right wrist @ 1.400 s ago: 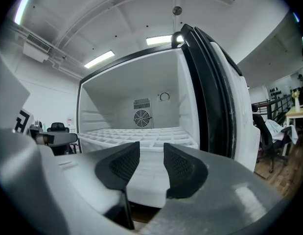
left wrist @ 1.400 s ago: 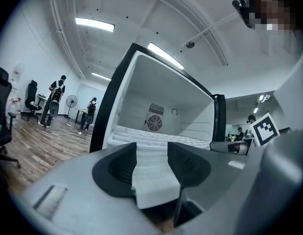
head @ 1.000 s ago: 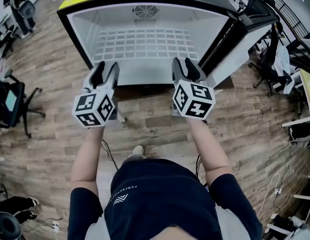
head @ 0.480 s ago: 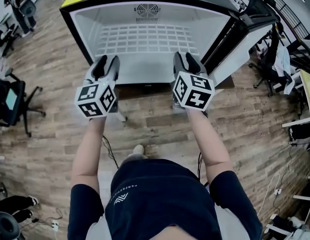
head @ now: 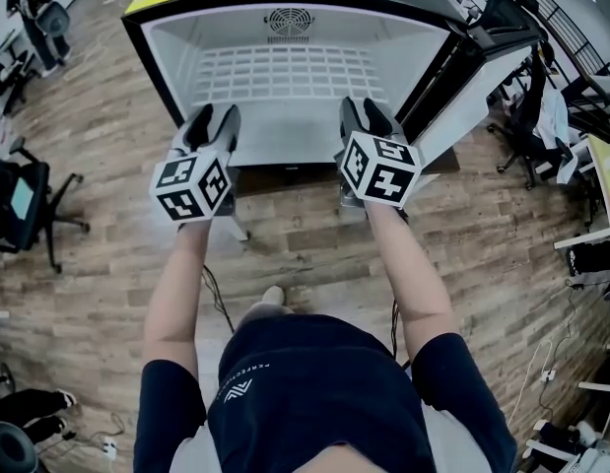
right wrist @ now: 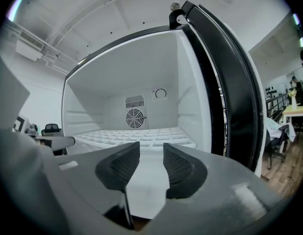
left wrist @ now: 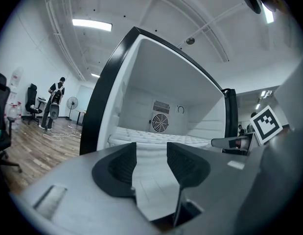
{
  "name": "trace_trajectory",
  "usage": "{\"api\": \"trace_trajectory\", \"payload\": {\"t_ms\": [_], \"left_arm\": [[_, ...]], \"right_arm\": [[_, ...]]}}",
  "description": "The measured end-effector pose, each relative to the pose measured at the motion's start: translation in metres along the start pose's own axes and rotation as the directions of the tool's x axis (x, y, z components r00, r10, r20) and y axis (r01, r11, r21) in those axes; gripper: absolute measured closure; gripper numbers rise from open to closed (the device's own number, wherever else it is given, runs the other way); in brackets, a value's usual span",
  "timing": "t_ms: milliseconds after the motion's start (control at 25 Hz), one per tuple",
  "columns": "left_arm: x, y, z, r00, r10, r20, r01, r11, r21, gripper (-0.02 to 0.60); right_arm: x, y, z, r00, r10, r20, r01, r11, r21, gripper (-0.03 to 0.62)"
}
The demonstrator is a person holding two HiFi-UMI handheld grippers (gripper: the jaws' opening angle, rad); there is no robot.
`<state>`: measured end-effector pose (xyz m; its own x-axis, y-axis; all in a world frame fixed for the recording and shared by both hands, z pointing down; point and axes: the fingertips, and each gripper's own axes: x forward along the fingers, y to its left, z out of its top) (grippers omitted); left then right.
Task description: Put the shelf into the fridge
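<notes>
Wood floor [head: 98,235], open fridge [head: 285,138], shelf [head: 290,72] already inside.
Head view: shelf lies flat beyond left gripper [head: 214,116] and right gripper [head: 364,109], clear of both. Left gripper view: jaws opening, nothing between. Right gripper view: jaws spread, empty, shelf [right wrist: 141,137] ahead.

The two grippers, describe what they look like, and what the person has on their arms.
Both the left gripper and right gripper are grey shells with black ribbed pads, each carrying a white cube printed with black square markers. The left one's jaws are opening, nothing between them. The person wears dark navy short sleeves; forearms are bare.
</notes>
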<state>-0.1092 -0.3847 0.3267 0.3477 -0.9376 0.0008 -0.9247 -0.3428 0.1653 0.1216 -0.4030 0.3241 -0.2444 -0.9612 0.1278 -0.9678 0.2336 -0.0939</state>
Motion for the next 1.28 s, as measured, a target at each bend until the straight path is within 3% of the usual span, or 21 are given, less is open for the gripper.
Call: {"api": "trace_trajectory", "payload": {"t_ms": [280, 520, 720, 960, 1280], "left_arm": [[-0.029, -0.015, 0.008, 0.999, -0.039, 0.034, 0.037, 0.998, 0.047, 0.419], [-0.051, -0.024, 0.014, 0.997, -0.052, 0.054, 0.051, 0.999, 0.016, 0.439], [-0.063, -0.034, 0.013, 0.998, -0.044, 0.039, 0.042, 0.998, 0.051, 0.473], [-0.071, -0.048, 0.013, 0.996, -0.079, 0.04, 0.079, 0.997, 0.015, 0.493], [-0.081, -0.052, 0.008, 0.997, -0.07, 0.028, 0.07, 0.998, -0.006, 0.524]], "right_arm": [[-0.028, 0.007, 0.003, 0.998, 0.055, 0.04, -0.057, 0.998, 0.039, 0.462], [-0.056, 0.01, -0.002, 0.995, 0.09, 0.047, -0.091, 0.996, 0.02, 0.476], [-0.072, 0.011, -0.004, 0.993, 0.103, 0.054, -0.105, 0.994, 0.036, 0.507], [-0.084, 0.013, -0.012, 0.993, 0.109, 0.052, -0.112, 0.992, 0.052, 0.537], [-0.098, 0.023, -0.012, 0.99, 0.128, 0.056, -0.132, 0.989, 0.062, 0.574]]}}
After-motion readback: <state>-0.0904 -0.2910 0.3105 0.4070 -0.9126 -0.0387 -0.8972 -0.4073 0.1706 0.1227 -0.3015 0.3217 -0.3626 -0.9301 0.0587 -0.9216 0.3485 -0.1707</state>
